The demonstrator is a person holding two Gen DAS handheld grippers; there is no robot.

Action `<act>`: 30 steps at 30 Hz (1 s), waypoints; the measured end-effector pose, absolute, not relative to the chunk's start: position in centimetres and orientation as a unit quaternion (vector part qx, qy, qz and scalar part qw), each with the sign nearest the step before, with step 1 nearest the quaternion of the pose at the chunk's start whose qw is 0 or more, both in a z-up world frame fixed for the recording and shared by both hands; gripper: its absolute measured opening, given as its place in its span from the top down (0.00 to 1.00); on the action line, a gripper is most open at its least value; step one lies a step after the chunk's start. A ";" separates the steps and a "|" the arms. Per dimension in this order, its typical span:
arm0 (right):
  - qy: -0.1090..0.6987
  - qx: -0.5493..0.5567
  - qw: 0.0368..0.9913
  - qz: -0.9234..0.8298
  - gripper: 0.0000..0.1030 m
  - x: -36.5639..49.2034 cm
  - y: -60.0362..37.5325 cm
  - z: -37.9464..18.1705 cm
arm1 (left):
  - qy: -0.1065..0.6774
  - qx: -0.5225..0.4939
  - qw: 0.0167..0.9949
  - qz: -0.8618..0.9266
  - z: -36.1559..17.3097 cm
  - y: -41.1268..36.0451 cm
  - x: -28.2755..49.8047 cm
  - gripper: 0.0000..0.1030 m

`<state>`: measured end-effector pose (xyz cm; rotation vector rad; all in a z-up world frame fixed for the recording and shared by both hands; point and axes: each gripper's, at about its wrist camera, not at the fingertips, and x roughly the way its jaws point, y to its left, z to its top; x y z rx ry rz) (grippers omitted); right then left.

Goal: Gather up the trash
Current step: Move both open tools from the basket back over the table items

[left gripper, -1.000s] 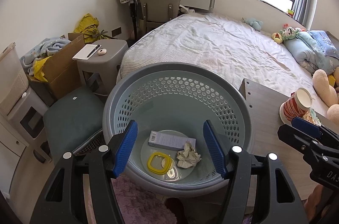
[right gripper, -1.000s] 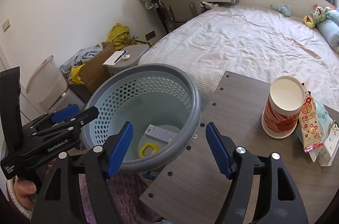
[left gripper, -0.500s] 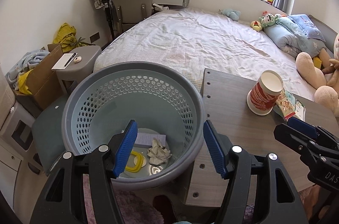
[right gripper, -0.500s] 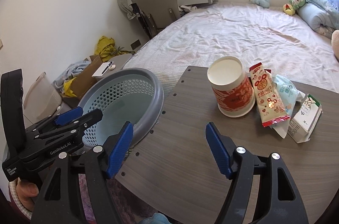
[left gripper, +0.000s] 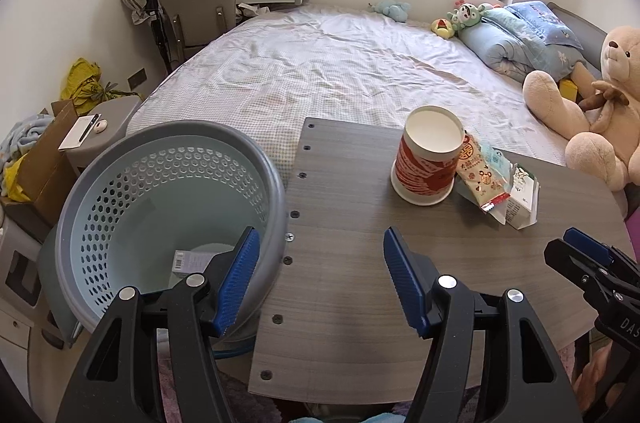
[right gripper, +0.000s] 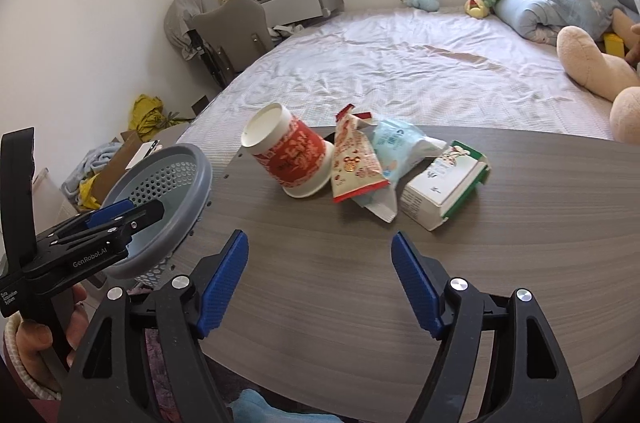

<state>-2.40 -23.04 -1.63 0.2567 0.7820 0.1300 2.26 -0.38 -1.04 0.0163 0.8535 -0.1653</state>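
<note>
A red and white paper cup stands upside down on the grey wood table, also in the left wrist view. Beside it lie a red snack packet, a light blue packet and a white and green carton. The grey perforated basket sits at the table's left edge, with a small box inside. My left gripper is open over the table edge next to the basket. My right gripper is open and empty in front of the trash.
A bed with stuffed toys lies beyond the table. A grey chair, a stool and a cardboard box stand at the left by the wall.
Both grippers have swung right, from over the basket to over the table. The cup and packets now sit nearer the middle of both views. Both stay open.
</note>
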 end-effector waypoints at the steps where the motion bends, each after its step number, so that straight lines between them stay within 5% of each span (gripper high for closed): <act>1: 0.380 0.127 0.915 0.056 0.29 -2.5 -23.6 -1.7 | 0.414 0.010 0.907 -0.083 -1.1 -0.9 2.3 0.40; 30: 0.438 0.120 0.887 -0.077 0.29 3.3 -30.7 -7.4 | 0.427 0.027 0.898 -0.105 -2.2 -4.9 5.0 0.39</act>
